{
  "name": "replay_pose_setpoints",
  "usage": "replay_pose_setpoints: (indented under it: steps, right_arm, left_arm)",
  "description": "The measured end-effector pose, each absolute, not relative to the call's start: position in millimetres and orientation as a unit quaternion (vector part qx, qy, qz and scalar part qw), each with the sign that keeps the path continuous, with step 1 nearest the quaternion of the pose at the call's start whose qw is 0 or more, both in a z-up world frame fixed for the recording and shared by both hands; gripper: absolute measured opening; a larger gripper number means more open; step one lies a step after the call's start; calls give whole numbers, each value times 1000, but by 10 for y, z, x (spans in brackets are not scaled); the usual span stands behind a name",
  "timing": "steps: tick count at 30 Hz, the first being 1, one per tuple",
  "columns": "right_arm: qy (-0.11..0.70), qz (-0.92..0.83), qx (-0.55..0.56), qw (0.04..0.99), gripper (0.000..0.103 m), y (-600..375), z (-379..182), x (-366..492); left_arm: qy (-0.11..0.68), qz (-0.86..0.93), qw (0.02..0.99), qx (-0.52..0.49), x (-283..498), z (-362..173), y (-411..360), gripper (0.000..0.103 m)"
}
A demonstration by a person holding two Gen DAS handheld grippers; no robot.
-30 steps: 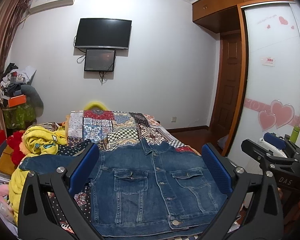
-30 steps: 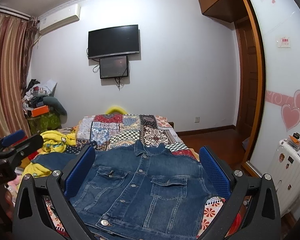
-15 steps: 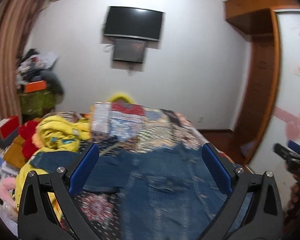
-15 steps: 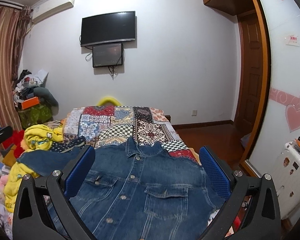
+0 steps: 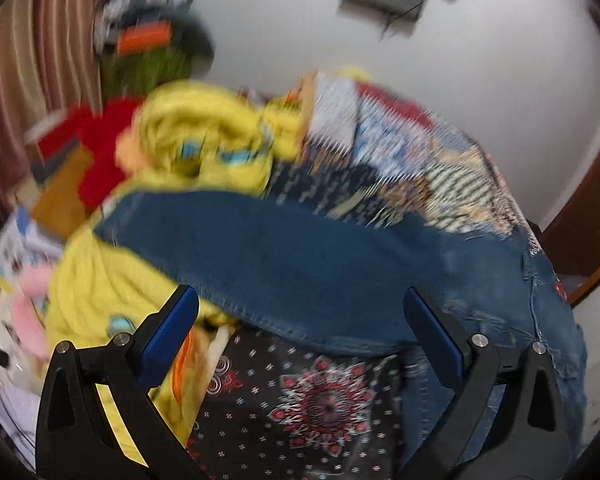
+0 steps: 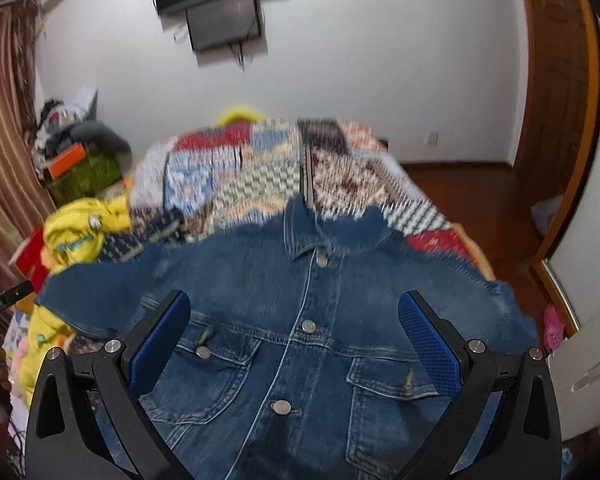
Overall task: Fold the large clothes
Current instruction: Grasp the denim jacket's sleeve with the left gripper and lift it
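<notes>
On the left side: your left gripper [image 5: 300, 312] looks down over the outstretched sleeve [image 5: 260, 256] of the blue denim jacket with metal buttons [image 6: 312, 344].
Left claw state: the blue-padded fingers [image 5: 168, 336] stand spread wide, with nothing between them.
Left pose: tilted downward and turned to the left; the picture is much blurred, so I cannot tell if a pad touches the cloth.
Sleeve: it lies across the crumpled yellow garment [image 5: 204, 140] and the dark patterned cloth [image 5: 324, 392], away from the body, probably so that you can take it and fold it inward.
Centre, the jacket: it lies flat on the patchwork bedspread of many colours [image 6: 260, 172], front side up, buttoned, the collar pointing to the far wall. I think it is spread like this to make the fold lines easy.
On the right side: your right gripper [image 6: 296, 340] hangs above the chest of the jacket, between the two flap pockets.
Right claw state: spread apart, holding nothing.
Right pose: level, looking forward along the bed.
Task progress: in my judgement no fold is made yet.
</notes>
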State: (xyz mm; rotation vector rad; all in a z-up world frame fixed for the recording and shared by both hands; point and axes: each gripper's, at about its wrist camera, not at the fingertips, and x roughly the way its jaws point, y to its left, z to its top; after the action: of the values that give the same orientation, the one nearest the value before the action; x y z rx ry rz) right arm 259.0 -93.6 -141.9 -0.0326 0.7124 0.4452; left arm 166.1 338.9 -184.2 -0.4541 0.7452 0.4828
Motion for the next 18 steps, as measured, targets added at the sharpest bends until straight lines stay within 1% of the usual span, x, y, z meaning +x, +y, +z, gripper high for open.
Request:
replay_pose_setpoints:
  steps: [6,10,13,15,17,18]
  right_arm:
    - [392,213,-41,894,103,-753,-1691,2880]
    - [409,216,-55,885,103,-658,-1798,3015]
    - [415,218,-59,881,103,-612,-1851,3076]
    - [418,220,-60,880,103,-583,-1874,3106]
    - [419,221,-61,879,103,-565,-1883,3122]
    - [419,221,-62,879,103,-559,-1885,3122]
  left_arm:
    - [391,220,827,-339,1646,-2380,4028,102]
    - [380,203,798,-421,1617,-2557,4336,87]
    - [375,218,787,-439,1641,-2634,4526,84]
    - [379,225,778,-447,1683,-2694,4609,81]
    - [383,237,764,-462,1726,-2800,4714,75]
    - [384,239,762,-464,1749,-2833,4751,74]
